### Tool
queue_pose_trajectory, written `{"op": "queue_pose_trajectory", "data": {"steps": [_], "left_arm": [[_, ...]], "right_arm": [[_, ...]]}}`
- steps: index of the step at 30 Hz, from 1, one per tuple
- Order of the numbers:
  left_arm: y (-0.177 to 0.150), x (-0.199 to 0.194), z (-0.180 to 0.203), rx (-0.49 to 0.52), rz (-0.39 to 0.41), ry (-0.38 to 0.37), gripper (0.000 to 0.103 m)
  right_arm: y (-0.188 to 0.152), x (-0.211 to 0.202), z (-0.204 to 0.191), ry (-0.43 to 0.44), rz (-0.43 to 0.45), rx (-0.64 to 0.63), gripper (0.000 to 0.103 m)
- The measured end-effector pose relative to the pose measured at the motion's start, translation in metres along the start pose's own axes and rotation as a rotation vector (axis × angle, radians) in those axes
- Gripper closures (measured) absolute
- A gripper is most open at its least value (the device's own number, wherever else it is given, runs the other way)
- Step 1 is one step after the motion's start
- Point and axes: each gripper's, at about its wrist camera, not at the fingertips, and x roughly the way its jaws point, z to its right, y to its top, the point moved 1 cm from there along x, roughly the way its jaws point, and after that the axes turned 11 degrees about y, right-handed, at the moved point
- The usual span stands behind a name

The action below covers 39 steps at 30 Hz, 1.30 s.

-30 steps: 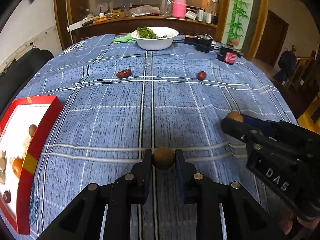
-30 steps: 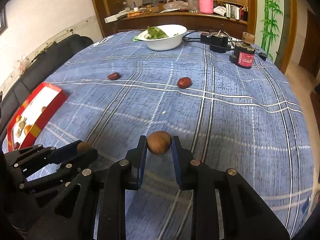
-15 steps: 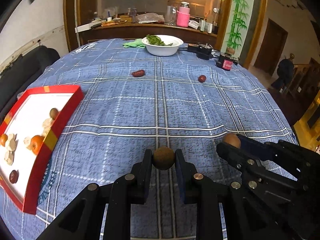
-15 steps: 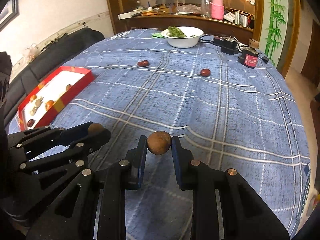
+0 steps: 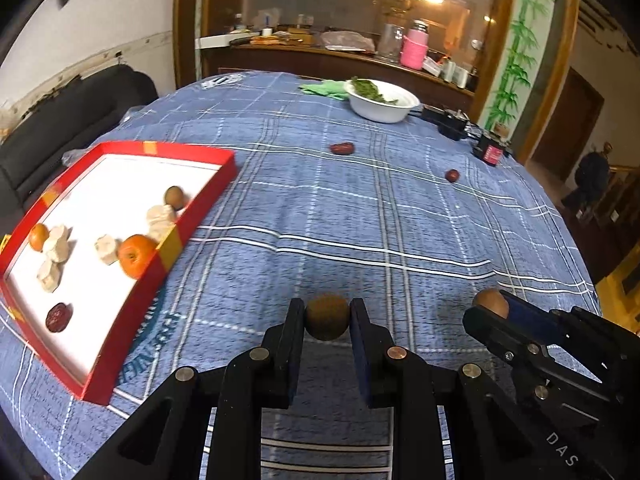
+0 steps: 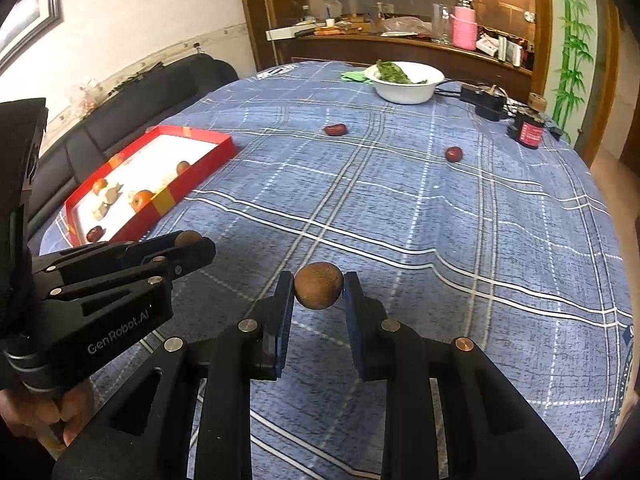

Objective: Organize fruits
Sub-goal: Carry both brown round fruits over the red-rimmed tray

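My left gripper (image 5: 326,318) is shut on a round brown fruit (image 5: 327,317) and holds it above the blue checked tablecloth. My right gripper (image 6: 319,286) is shut on a second brown fruit (image 6: 319,286), also held above the cloth. Each gripper shows in the other's view, the right one (image 5: 490,304) at lower right and the left one (image 6: 190,240) at lower left. A red-rimmed white tray (image 5: 182,228) to the left holds two orange fruits, a brown fruit, a red date and several pale pieces; it also shows in the right wrist view (image 6: 216,156). Two red dates (image 5: 342,148) (image 5: 452,175) lie on the cloth farther back.
A white bowl of greens (image 5: 382,100) with a green cloth beside it stands at the far edge. A black adapter (image 6: 482,100) and a small red-labelled can (image 6: 528,130) sit at the far right. A dark sofa (image 6: 132,108) runs along the left of the table.
Both grippers have lifted and swung left with their fruits held. The red tray has come much further into view and closer; the dates and bowl look farther away.
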Motion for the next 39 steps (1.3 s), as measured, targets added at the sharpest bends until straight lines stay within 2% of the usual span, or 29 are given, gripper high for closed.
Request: {"op": "queue_pose_trajectory", "data": {"steps": [10,26,39], "left_arm": [[0.003,-0.003,-0.039,-0.075,0.005,0.045,0.081],[0.017,0.014,-0.135,-0.258,-0.004,0.176,0.081],[0.034,0.035,-0.177,-0.309,-0.016,0.244,0.081]], "right_arm": [[0.013,0.016,-0.034,0.073,-0.007,-0.062,0.08],[0.06,0.063,-0.111,0.194,-0.011,-0.193,0.079],[0.107,0.13,-0.147,0.237,-0.039,-0.206,0.079]]}}
